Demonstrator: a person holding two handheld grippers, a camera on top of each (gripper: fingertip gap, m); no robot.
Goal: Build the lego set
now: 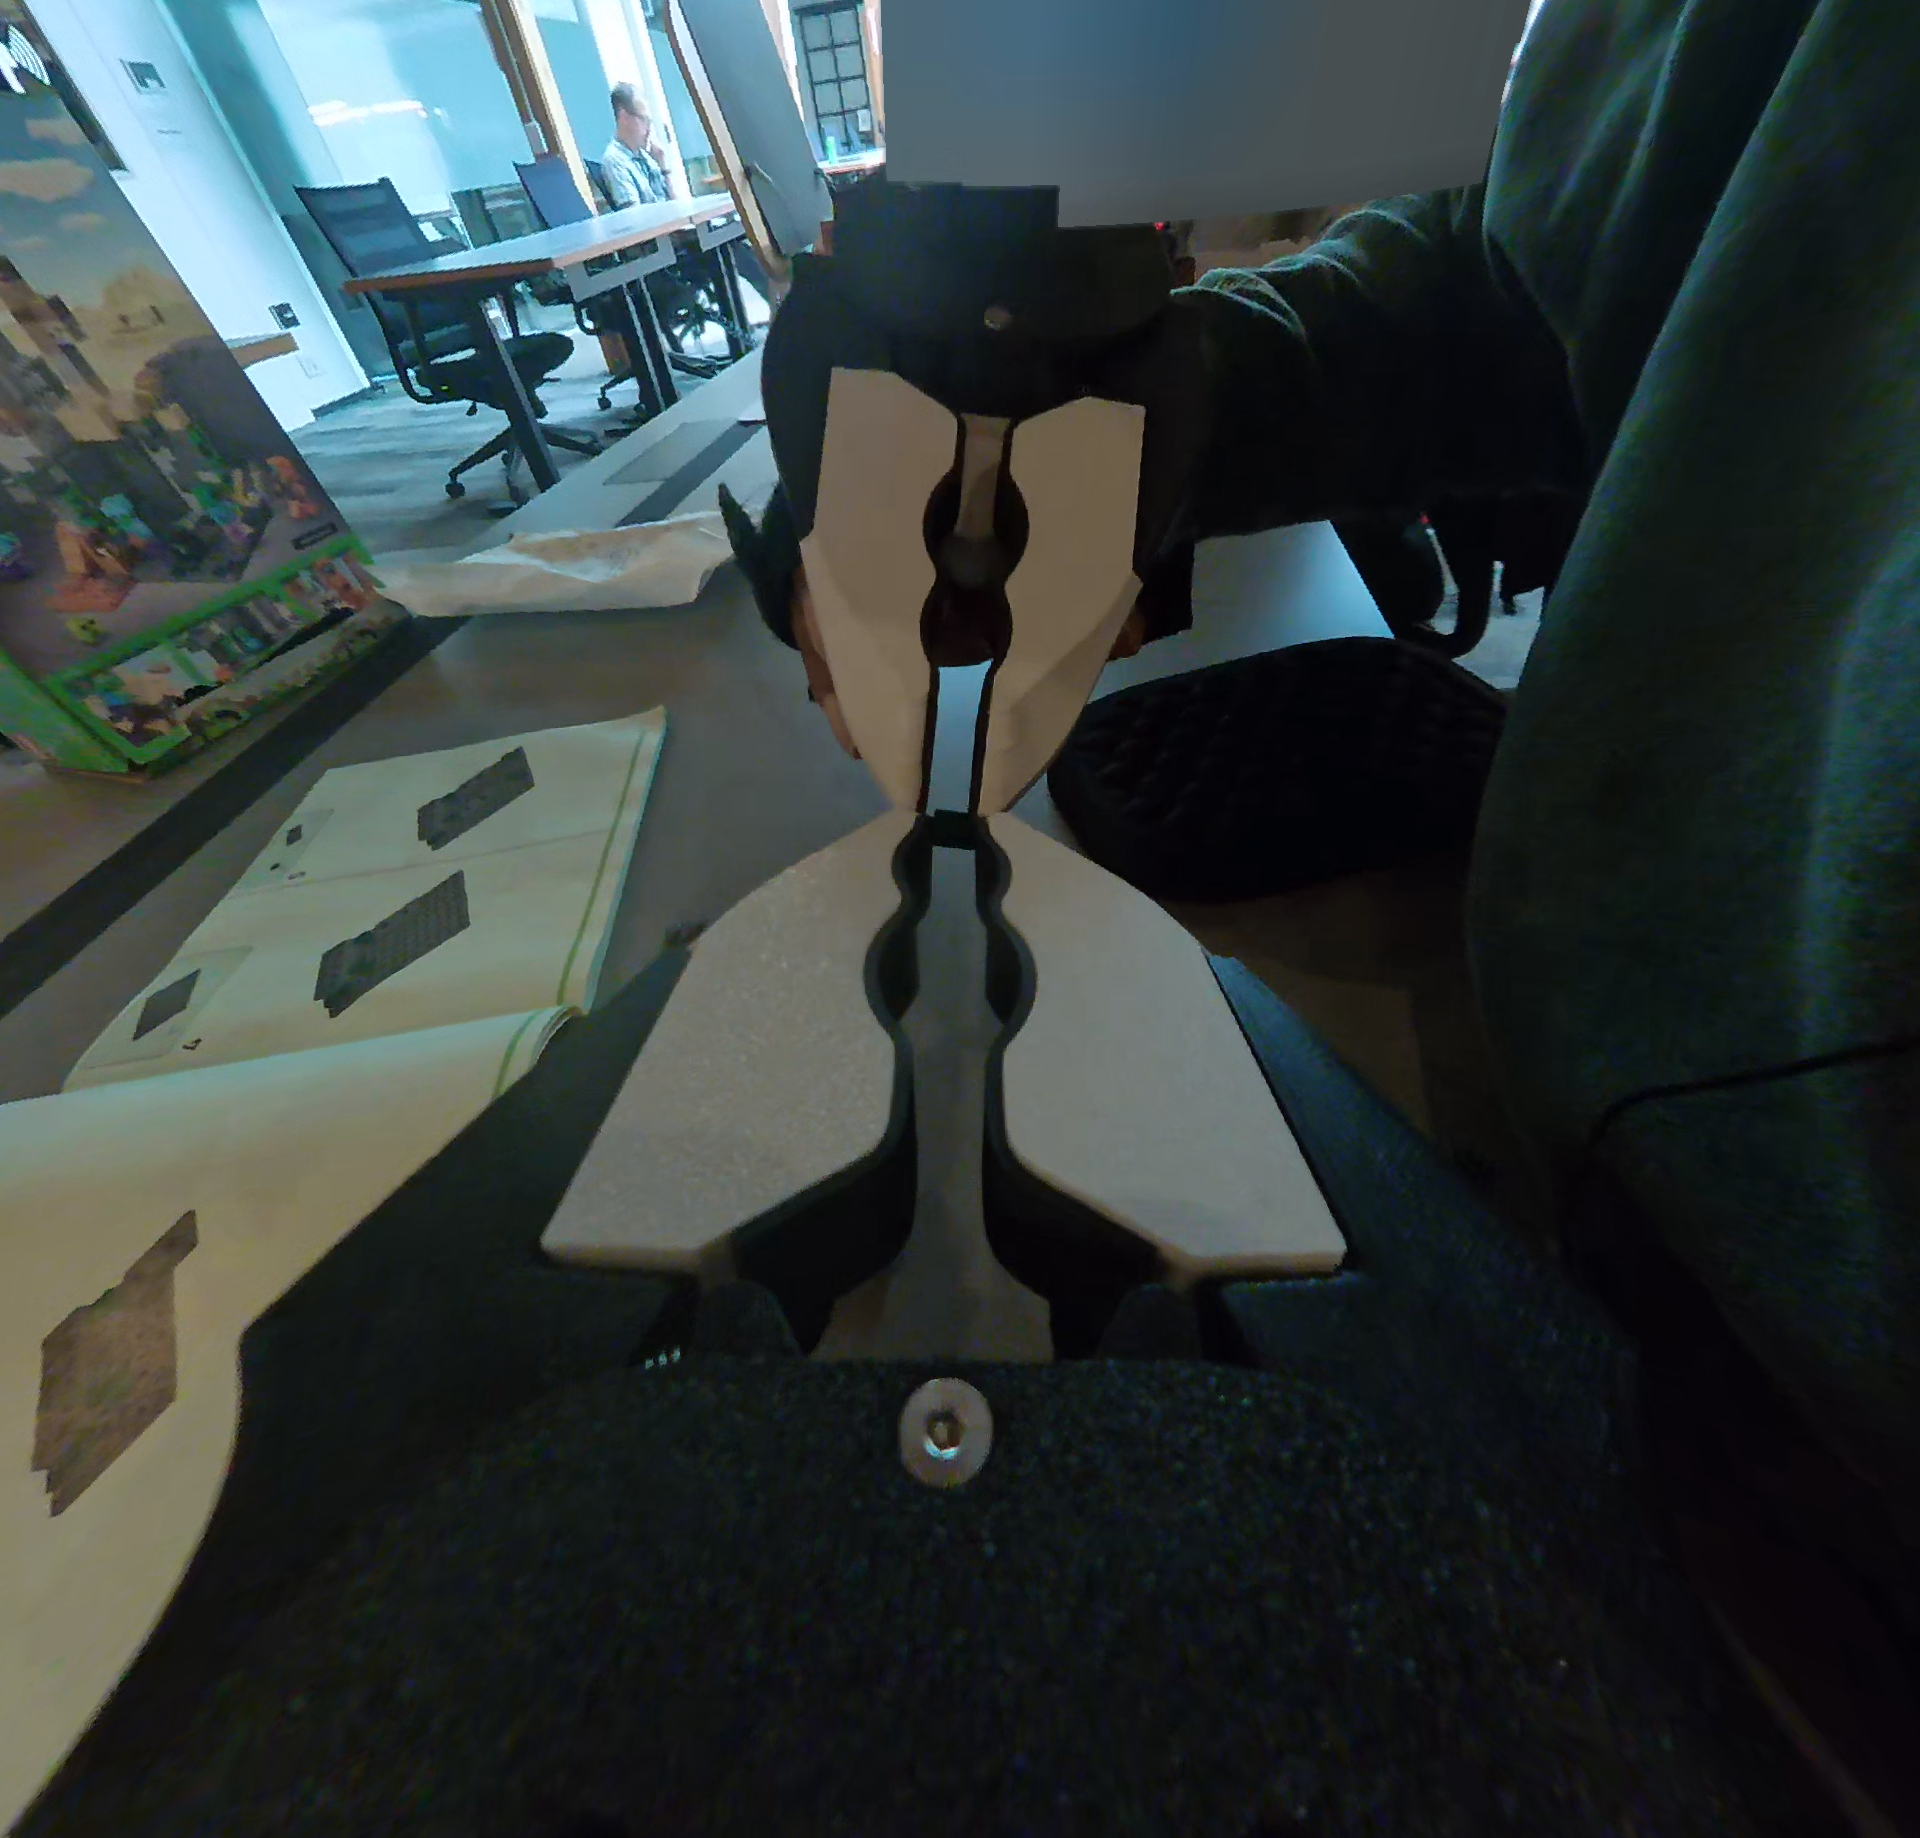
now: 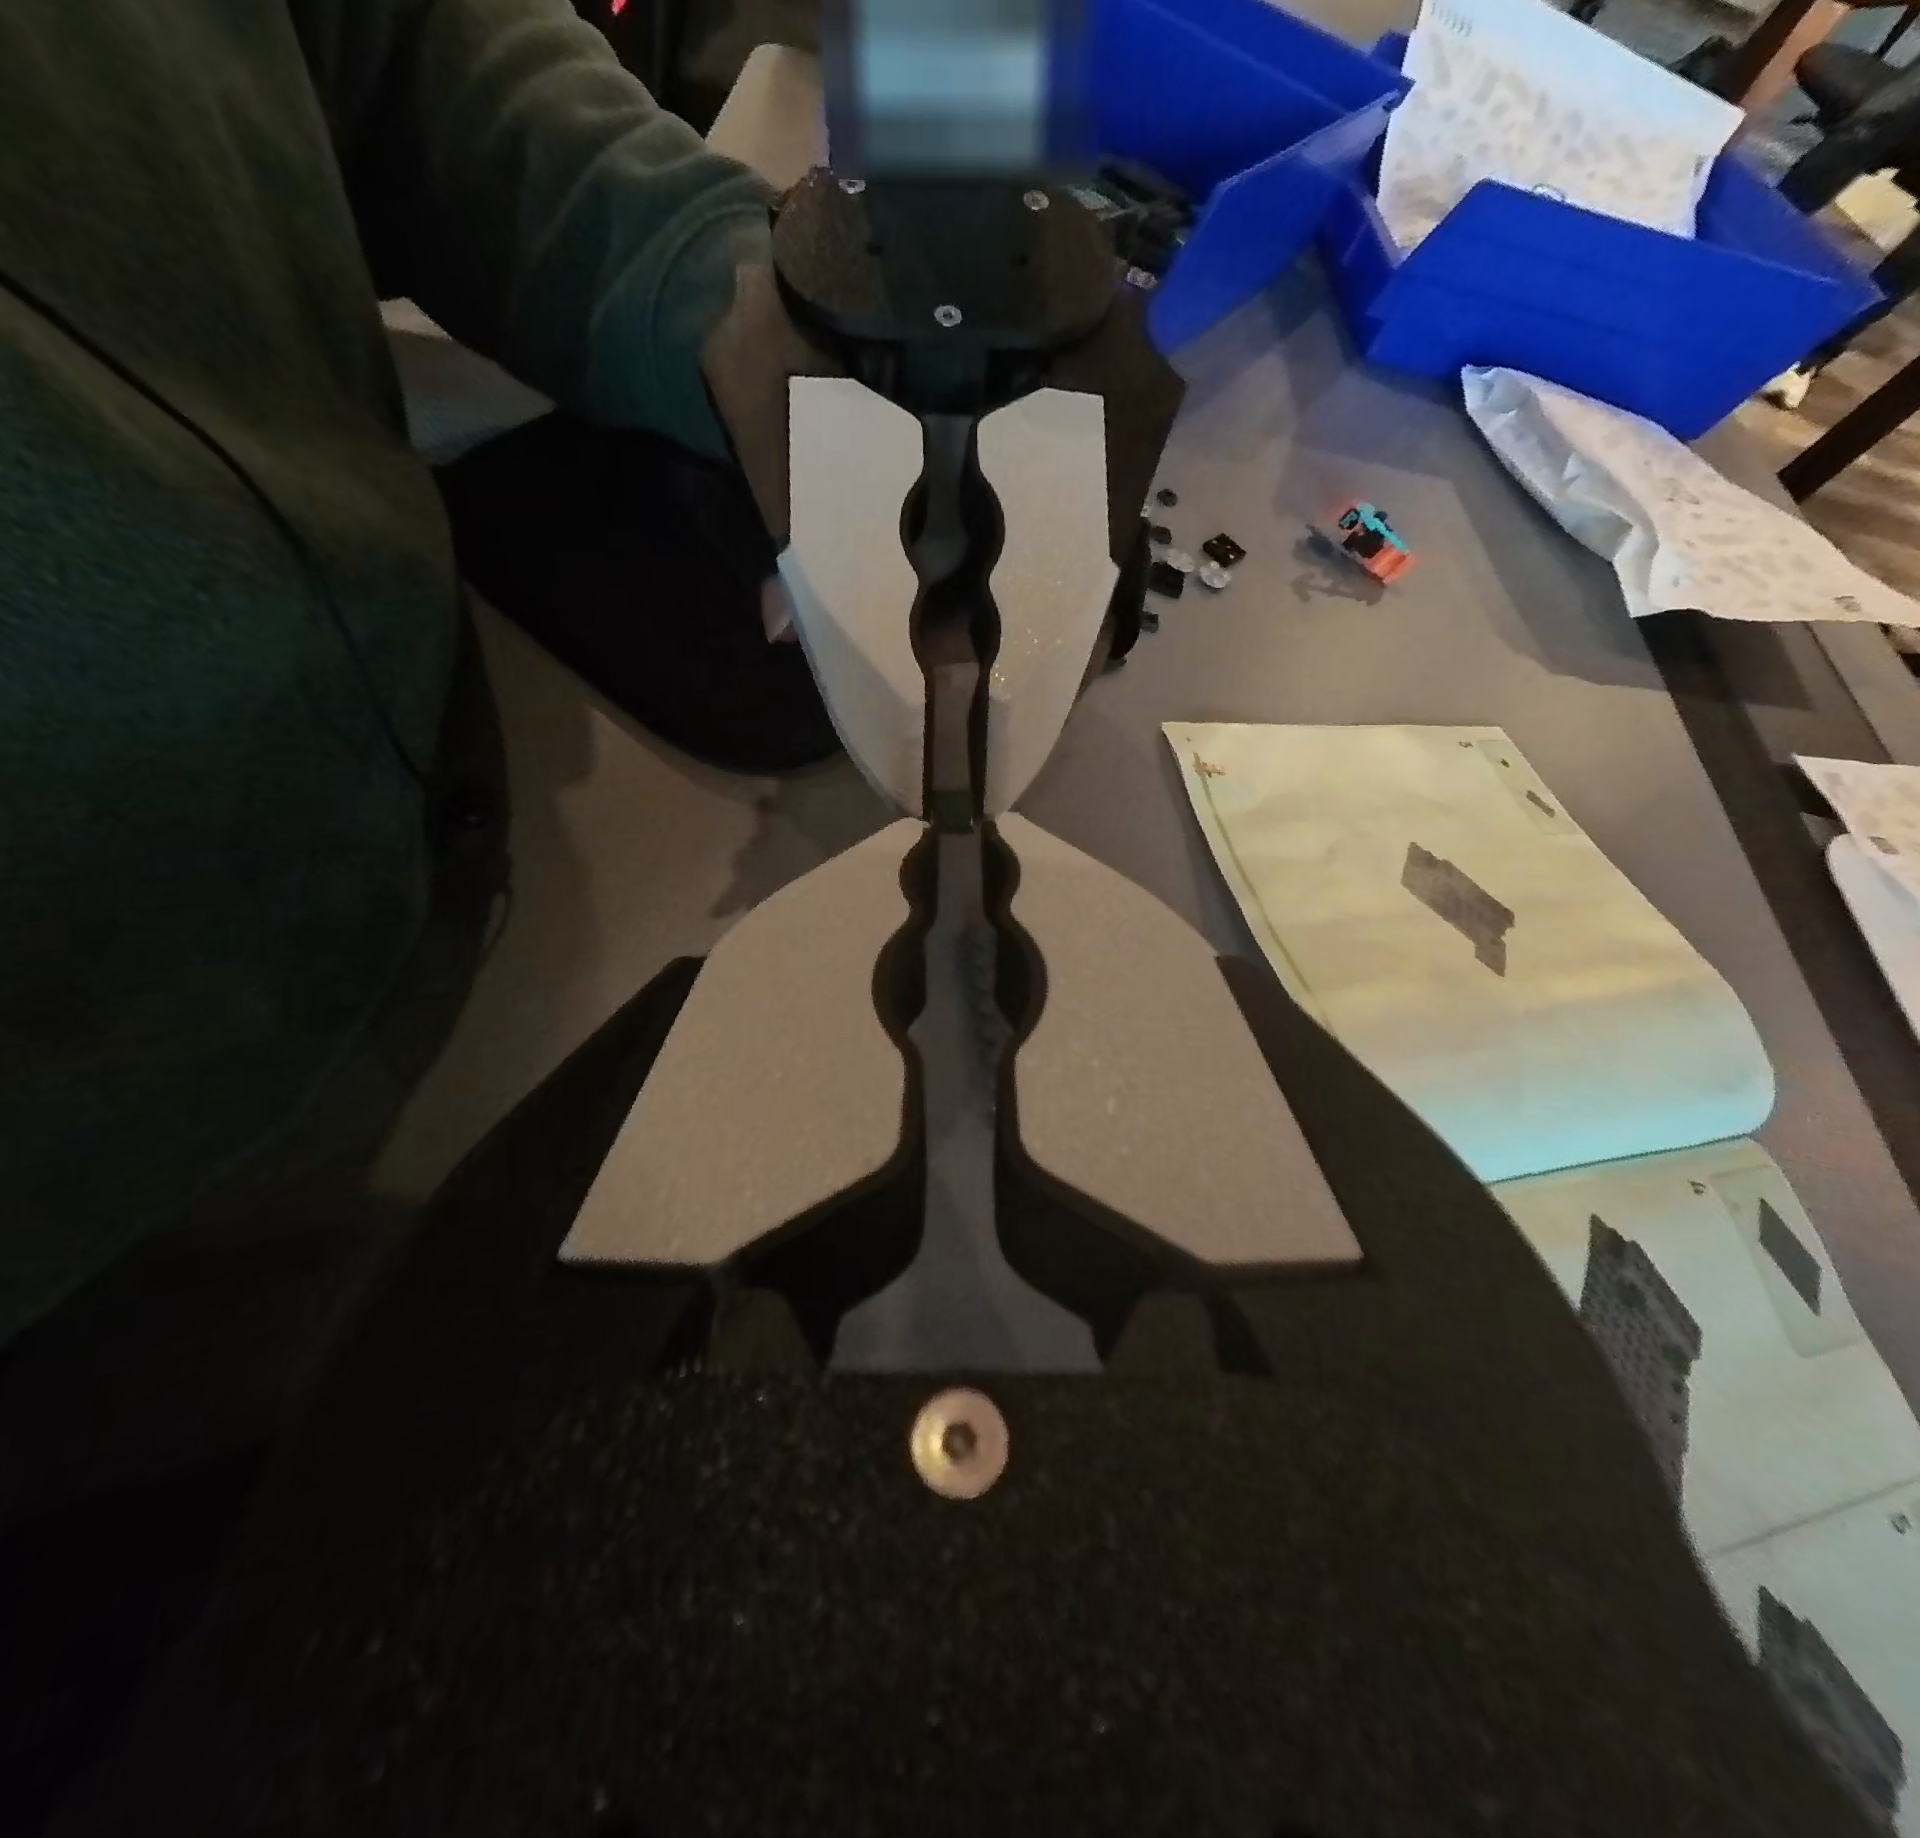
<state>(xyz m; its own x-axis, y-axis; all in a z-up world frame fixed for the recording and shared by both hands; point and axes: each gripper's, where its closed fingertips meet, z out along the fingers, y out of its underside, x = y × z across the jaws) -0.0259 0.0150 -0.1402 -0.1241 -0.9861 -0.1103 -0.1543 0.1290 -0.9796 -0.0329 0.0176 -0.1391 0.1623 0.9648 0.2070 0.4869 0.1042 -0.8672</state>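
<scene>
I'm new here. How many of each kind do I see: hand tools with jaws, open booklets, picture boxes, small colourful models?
Hand tools with jaws: 2, left tool and right tool
Open booklet: 1
Picture box: 1
Small orange-and-teal model: 1
Total: 5

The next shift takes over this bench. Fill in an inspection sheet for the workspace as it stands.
Surface: grey table, no spills seen.
Job's things: open instruction booklet; loose lego pieces beside a small orange and teal build; set box standing at the table's far side.
Clutter: crumpled paper bags; blue bins, one with a bag in it.
Grippers: left hand-held gripper and right hand-held gripper meet tip to tip at a small dark piece; jaws narrow, but which one grips it is unclear.
Cables: nothing seen.
Surroundings: office desks and chairs, and a seated person far behind.
</scene>
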